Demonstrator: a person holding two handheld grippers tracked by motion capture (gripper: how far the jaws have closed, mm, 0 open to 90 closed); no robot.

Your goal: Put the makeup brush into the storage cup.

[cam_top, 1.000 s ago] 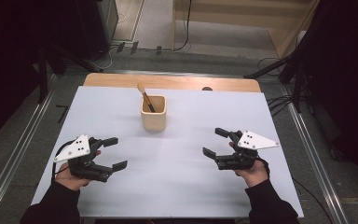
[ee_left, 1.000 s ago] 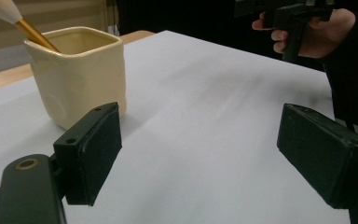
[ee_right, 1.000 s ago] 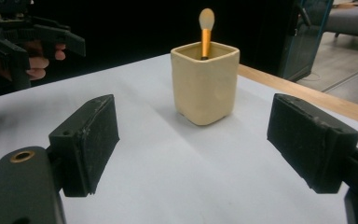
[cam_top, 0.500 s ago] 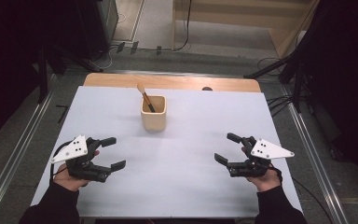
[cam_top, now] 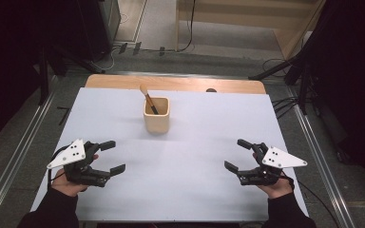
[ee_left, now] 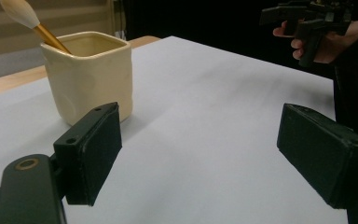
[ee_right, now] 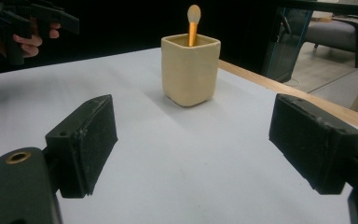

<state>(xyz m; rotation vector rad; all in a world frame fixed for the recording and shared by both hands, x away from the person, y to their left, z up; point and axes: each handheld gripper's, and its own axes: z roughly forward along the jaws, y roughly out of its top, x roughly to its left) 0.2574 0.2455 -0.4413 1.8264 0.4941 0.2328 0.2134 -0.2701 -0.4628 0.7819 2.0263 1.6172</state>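
Left tongs [cam_top: 113, 156]: held in the person's left hand [cam_top: 69, 179] low over the near left part of the tabletop [cam_top: 204, 137]; jaws stood wide apart, nothing between them. Position matched the pictures from a second and half a second before; no shift worth recording.

Right tongs [cam_top: 237, 154]: held in the right hand [cam_top: 276, 186] over the near right part of the tabletop; jaws wide apart, empty. Change noted: a second earlier these tongs sat nearer the middle and a little farther forward; they had since drawn outward and back toward the person, ending near the right edge of the white sheet. The right hand appeared more settled at that outer station.

Cup [cam_top: 157, 114]: cream, square-mouthed, upright, well ahead of both tongs and roughly midway between them, slightly nearer the left pair's side. Unmoved across all three high views. In the left gripper view it [ee_left: 89, 74] stood beyond the left jaw; in the right gripper view it [ee_right: 190, 70] stood ahead, between the jaws' lines of sight.

Brush [cam_top: 148, 99]: standing in the cup, tilted, pale tip up and leaning away to the left. Untouched.

Judgement: both tongs were parked apart and open, so no grasp was under way; the outward move of the right pair reads as a starting stance, with the approach to the cup and brush not yet begun.
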